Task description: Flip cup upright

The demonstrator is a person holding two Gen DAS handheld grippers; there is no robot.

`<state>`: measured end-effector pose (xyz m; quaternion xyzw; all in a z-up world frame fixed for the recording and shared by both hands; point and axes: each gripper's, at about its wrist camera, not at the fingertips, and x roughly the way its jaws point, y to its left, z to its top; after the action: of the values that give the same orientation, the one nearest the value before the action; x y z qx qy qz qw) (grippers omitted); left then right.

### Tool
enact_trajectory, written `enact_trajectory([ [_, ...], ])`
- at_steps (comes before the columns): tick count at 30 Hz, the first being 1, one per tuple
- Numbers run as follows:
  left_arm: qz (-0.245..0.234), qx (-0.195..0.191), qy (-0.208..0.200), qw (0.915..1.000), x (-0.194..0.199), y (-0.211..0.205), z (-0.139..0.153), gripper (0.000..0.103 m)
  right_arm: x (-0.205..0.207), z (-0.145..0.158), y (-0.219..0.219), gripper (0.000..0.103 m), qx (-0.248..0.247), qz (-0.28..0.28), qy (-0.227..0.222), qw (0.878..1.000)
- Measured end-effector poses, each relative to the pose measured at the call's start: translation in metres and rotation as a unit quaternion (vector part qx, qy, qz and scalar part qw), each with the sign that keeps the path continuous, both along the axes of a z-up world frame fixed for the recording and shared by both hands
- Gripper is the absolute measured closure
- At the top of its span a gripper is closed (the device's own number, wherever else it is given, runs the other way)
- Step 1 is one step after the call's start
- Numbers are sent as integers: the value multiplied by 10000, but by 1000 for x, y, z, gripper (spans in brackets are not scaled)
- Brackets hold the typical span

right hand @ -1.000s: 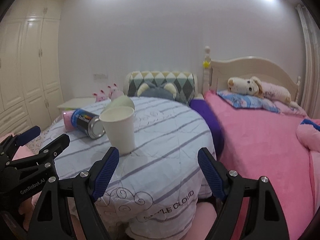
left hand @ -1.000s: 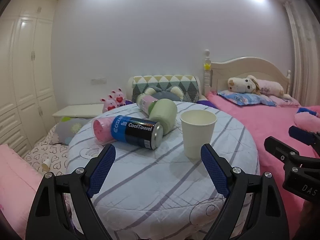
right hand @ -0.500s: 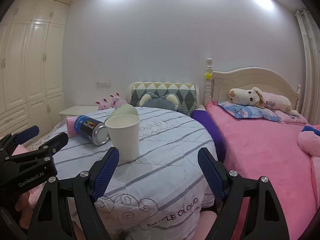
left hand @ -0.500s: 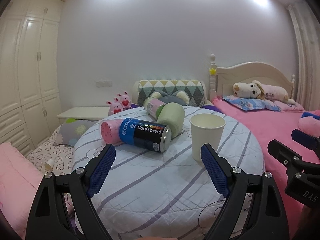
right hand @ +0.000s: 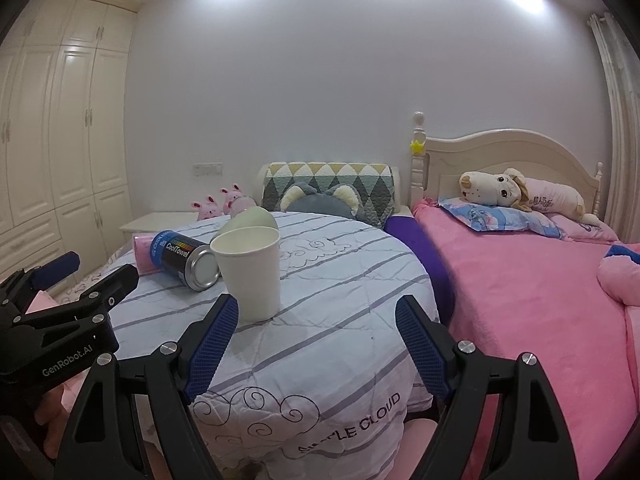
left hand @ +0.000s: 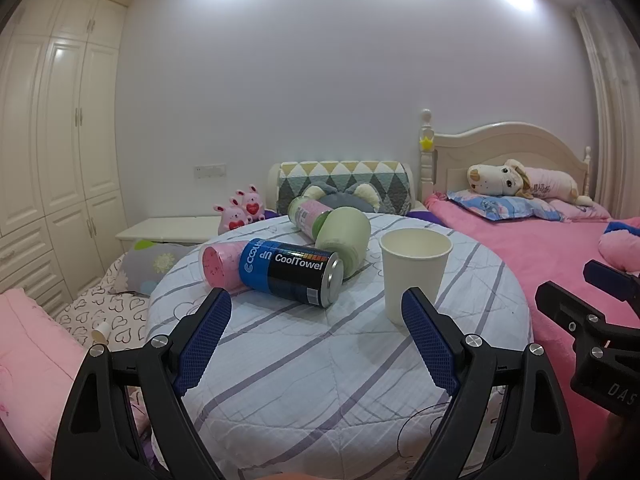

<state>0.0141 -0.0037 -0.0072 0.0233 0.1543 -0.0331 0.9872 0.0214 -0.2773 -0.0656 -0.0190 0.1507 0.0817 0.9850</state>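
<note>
A white paper cup [left hand: 414, 270] stands upright, mouth up, on the round table with a striped white cloth [left hand: 320, 364]. It also shows in the right wrist view [right hand: 250, 272]. My left gripper [left hand: 316, 344] is open and empty, held back from the table's near edge, with the cup beyond its right finger. My right gripper [right hand: 312, 348] is open and empty, with the cup just beyond its left finger [right hand: 210, 340]. Each gripper shows at the edge of the other's view.
A blue and black CoolTowel can [left hand: 292, 272] lies on its side left of the cup, with a pink roll [left hand: 218, 266], a green roll [left hand: 344, 240] and another canister [left hand: 308, 216] behind. A pink bed [right hand: 520, 280] lies to the right, wardrobes [left hand: 52, 140] to the left.
Both grippers have tilted upward and drawn back slightly, so the table sits lower in both views. The cup stays upright in the same spot. Both stay open.
</note>
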Motion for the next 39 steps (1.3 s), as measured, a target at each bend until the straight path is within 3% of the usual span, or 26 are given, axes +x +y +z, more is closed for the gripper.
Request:
enact_trajectory([
  [39,104,32,-44,9999,-1,4,2,14,2,1,5,21,-21,136,187,9997],
])
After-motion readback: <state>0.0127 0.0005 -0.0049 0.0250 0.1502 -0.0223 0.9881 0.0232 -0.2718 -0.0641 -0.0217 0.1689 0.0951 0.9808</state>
